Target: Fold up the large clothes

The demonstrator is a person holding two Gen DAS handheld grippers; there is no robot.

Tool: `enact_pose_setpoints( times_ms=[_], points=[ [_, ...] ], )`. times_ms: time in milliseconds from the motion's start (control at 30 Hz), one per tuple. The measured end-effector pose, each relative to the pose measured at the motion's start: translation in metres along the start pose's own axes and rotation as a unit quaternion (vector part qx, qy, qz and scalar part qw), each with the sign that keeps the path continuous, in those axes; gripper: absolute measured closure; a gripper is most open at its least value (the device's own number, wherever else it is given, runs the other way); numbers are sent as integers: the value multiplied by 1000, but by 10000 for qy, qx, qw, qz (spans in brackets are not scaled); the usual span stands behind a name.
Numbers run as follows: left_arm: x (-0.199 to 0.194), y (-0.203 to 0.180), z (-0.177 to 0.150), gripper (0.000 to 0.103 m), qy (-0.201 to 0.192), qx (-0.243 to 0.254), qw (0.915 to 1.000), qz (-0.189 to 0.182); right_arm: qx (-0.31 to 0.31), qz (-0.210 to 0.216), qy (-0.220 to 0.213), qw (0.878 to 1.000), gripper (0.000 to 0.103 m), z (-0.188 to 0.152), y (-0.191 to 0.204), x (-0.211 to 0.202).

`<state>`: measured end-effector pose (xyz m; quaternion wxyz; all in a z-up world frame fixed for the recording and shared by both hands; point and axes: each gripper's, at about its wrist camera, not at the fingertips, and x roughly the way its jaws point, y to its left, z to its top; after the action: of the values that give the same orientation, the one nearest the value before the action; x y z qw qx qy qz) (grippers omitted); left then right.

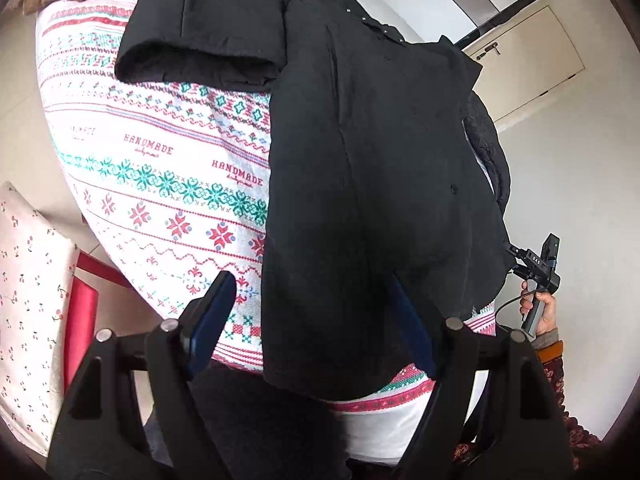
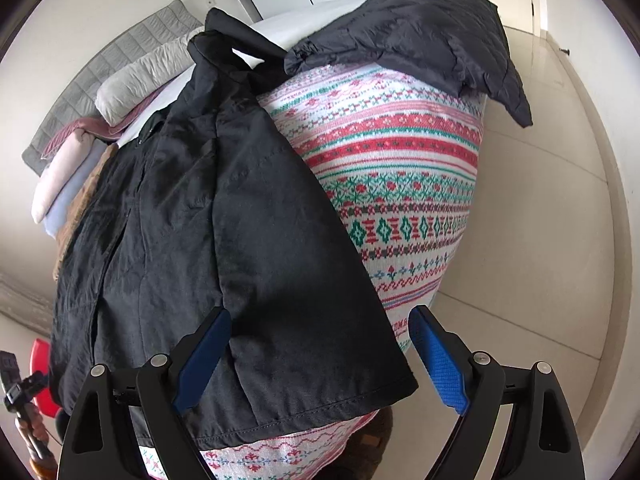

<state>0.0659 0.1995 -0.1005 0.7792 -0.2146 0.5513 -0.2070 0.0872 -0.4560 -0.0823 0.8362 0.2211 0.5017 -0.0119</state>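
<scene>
The black coat (image 1: 360, 184) lies lengthwise on the patterned bed (image 1: 160, 168). Both grippers – left (image 1: 312, 320), right (image 2: 320, 356) – hover with jaws released over its near hem; grasp both corners evenly, then fold.

left view: looking steeply down along its tongs (image 1: 310, 320), close over the coat (image 1: 380, 180)
right view: looking down, close, from the other side
shared: coat (image 2: 200, 240), patterned bed (image 2: 400, 168)

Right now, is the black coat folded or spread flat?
Partly folded: black coat lies doubled lengthwise on the patterned cloth, one sleeve sticking out.
</scene>
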Motion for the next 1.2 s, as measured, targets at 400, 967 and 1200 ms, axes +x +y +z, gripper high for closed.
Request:
enact_pose_setpoints(
  times_ms=[400, 967, 1200],
  points=[
    [-12, -41, -5, 92, 63, 130, 9954, -944, -415, 2275, -514, 9715, 95, -21, 115, -122],
    [-48, -57, -50, 53, 80, 1213, 9852, 1211, 556, -656, -477, 9951, 71, -52, 12, -108],
    [-59, -108, -57, 40, -497, 2131, 9648, 1461, -1042, -336, -900, 9899, 37, -63, 109, -141]
  ],
)
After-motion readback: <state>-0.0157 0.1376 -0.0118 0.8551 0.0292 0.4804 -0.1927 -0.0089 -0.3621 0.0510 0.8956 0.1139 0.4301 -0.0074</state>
